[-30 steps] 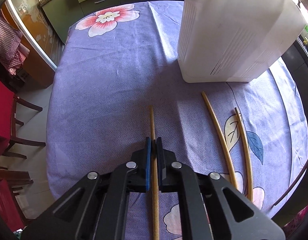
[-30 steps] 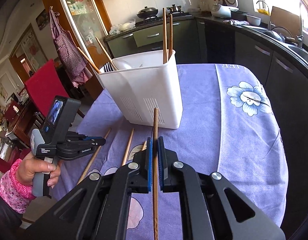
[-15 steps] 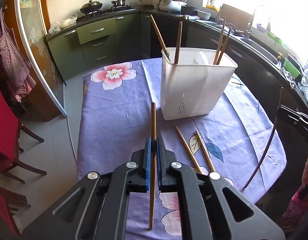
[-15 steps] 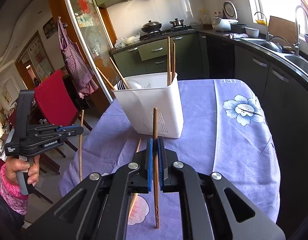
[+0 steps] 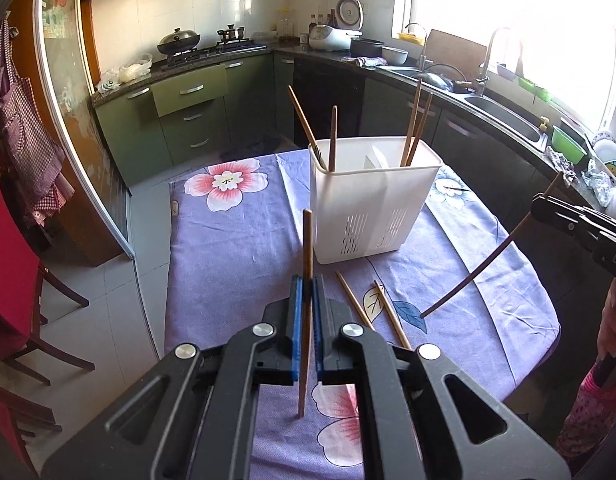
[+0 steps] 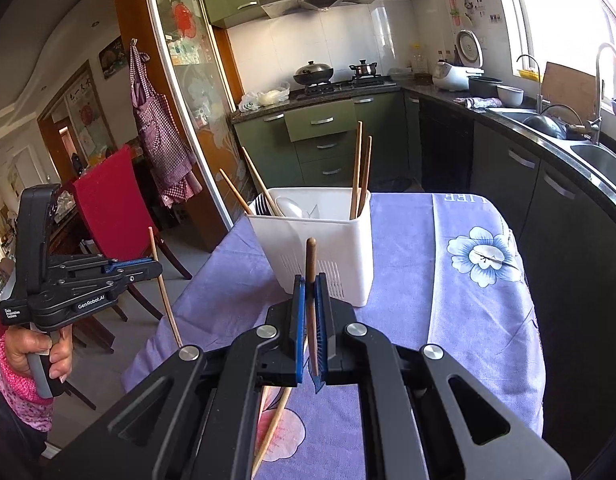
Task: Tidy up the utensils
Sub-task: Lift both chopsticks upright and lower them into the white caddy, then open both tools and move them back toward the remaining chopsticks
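Note:
A white slotted utensil holder stands on the purple flowered tablecloth with several chopsticks upright in it; it also shows in the right wrist view. My left gripper is shut on a light wooden chopstick, held upright above the table in front of the holder. My right gripper is shut on a dark brown chopstick, also lifted. Each gripper shows in the other's view: the right gripper with the dark chopstick, the left gripper with the light chopstick. Two chopsticks lie on the cloth.
Red chairs stand left of the table. Kitchen counters with a sink and a stove run behind and to the right. The table edge falls away at the near right.
Both grippers have risen and tilted back from the table, each lifting its chopstick. The left chopstick has come off the cloth and the holder now appears farther away.

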`<state>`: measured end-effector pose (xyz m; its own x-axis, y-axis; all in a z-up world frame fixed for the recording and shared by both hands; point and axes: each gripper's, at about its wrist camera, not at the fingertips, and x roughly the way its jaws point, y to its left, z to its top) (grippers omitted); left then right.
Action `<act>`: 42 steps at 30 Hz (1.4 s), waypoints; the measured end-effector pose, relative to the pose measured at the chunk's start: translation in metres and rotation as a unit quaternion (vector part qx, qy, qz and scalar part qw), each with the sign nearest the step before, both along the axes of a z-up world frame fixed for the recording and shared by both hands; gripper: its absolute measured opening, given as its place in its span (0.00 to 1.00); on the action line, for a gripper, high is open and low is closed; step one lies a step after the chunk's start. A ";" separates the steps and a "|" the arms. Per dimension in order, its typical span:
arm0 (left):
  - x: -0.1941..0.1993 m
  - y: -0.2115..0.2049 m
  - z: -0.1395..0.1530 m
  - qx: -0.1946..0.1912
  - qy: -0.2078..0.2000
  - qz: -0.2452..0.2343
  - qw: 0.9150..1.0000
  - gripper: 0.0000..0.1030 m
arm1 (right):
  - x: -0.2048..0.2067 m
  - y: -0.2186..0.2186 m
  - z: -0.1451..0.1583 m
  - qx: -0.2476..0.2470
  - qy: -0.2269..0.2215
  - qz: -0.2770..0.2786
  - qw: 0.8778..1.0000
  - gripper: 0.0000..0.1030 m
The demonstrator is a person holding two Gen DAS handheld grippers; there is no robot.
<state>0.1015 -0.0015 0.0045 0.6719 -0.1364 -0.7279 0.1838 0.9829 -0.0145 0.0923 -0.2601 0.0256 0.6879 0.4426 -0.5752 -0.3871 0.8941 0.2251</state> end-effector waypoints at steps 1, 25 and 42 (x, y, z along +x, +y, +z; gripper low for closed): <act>0.000 -0.001 0.004 -0.001 -0.003 -0.002 1.000 0.05 | 0.001 0.001 0.003 -0.001 -0.003 0.001 1.000 0.06; 0.036 -0.049 0.141 -0.032 -0.087 -0.061 0.994 0.05 | 0.054 0.017 0.136 -0.009 -0.090 0.016 0.996 0.06; 0.111 -0.057 0.110 -0.022 -0.061 -0.029 0.997 0.05 | 0.172 0.035 0.114 -0.015 -0.041 -0.009 0.999 0.06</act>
<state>0.2123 -0.0589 0.1146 0.7456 -0.2073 -0.6333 0.2433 0.9695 -0.0309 0.2647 -0.2255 0.1396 0.7417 0.4130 -0.5285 -0.3863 0.9072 0.1668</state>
